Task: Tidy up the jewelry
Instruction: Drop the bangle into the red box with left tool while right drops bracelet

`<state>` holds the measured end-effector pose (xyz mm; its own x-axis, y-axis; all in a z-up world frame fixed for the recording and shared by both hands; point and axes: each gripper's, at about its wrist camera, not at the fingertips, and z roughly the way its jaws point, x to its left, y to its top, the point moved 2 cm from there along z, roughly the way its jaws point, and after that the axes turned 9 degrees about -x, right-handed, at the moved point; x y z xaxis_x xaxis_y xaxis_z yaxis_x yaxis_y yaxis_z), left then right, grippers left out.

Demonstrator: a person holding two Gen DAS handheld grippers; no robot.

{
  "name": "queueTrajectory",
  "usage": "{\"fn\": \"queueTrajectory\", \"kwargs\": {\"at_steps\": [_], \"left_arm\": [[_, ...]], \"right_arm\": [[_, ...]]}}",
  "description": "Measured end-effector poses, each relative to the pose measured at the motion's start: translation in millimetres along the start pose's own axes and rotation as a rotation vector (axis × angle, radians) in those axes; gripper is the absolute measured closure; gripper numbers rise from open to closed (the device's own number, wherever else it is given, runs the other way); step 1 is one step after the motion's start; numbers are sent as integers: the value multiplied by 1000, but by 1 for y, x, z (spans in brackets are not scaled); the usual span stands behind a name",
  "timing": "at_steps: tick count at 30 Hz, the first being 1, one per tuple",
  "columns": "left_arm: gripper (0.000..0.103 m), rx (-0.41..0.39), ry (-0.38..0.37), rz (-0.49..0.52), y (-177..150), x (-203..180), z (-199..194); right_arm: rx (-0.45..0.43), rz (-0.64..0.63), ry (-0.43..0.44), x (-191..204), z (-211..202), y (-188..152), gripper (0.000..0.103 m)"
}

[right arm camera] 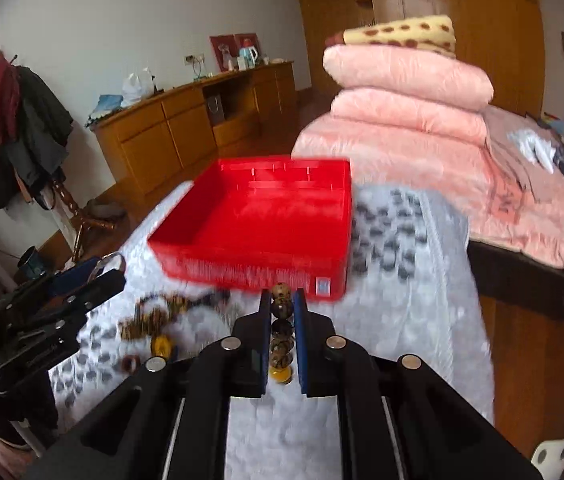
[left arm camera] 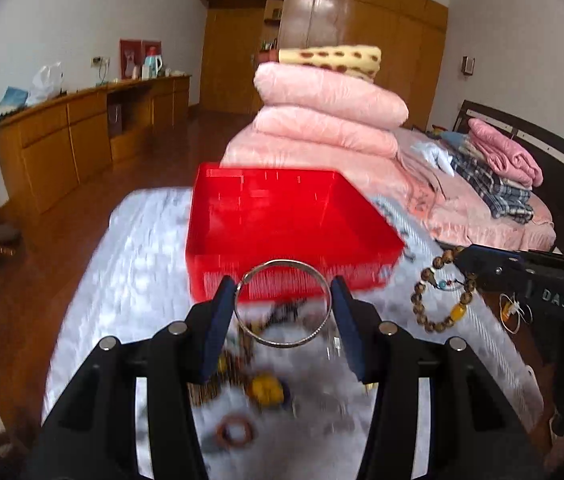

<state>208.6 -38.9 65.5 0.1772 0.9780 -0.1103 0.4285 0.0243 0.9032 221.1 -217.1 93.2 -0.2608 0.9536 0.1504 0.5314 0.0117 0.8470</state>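
Blue-padded fingers (left arm camera: 218, 316) of the left gripper (left arm camera: 282, 308) pressed against opposite sides of a silver bangle (left arm camera: 282, 304), carrying it flat and clear of the pale quilted table cover (left arm camera: 130, 264), apparently so it could travel level toward the red tray (left arm camera: 293, 220) just beyond. To the right, the right gripper (right arm camera: 282, 312) had closed narrowly on a wooden bead bracelet (right arm camera: 282, 320), pinching a few beads so the rest of the loop, with its amber bead, hung free; the left wrist view showed it dangling (left arm camera: 443, 292) near the tray's right corner. Both pieces appeared to be held above the table rather than resting on it, a sign each was bound for the tray, whose open compartments faced the grippers. More jewelry (right arm camera: 154, 320) lay blurred and loosely heaped on the cover near the tray's front wall, seemingly awaiting sorting. Behind it, folded pink quilts (left arm camera: 329, 120) were stacked on a bed.
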Motion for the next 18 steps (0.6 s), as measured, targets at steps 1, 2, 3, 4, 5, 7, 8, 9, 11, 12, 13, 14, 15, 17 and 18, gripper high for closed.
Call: {"fn": "queueTrajectory", "kwargs": {"at_steps": [1, 2, 3, 4, 5, 7, 8, 9, 11, 12, 13, 14, 15, 17, 18], "left_arm": [[56, -8, -3, 7, 9, -1, 7], [56, -11, -4, 9, 15, 0, 13], [56, -13, -2, 11, 23, 0, 23], [56, -10, -2, 10, 28, 1, 31], [56, -3, -7, 3, 34, 2, 44], [55, 17, -15, -10, 38, 5, 61], [55, 25, -15, -16, 40, 6, 73], [55, 29, -9, -17, 40, 7, 80], [55, 52, -11, -22, 37, 8, 98], [55, 63, -12, -26, 35, 10, 104], [55, 75, -8, -28, 34, 11, 111], [55, 91, -4, -26, 31, 12, 119], [55, 99, -3, -23, 30, 14, 124], [49, 119, 9, -18, 27, 17, 132], [45, 123, 11, -20, 25, 20, 134]], "right_arm": [[-14, -7, 3, 1, 2, 9, 92], [-25, -11, 5, 2, 5, 17, 92], [-37, -14, 8, 3, 11, 28, 92], [-43, -15, 11, 3, 16, 35, 92], [-47, -16, 12, 3, 24, 42, 92], [-50, -15, 18, 1, 39, 53, 92], [-47, -17, 20, 1, 49, 57, 92], [-41, -13, 23, 0, 58, 58, 92], [-22, 1, 36, -1, 77, 58, 92], [-12, 7, 37, -1, 85, 56, 92], [2, 16, 37, -1, 93, 54, 92], [20, 25, 41, -4, 105, 51, 92], [29, 27, 42, -4, 111, 49, 92], [43, 21, 24, -9, 122, 46, 87], [39, 17, 14, -9, 122, 43, 85]]}}
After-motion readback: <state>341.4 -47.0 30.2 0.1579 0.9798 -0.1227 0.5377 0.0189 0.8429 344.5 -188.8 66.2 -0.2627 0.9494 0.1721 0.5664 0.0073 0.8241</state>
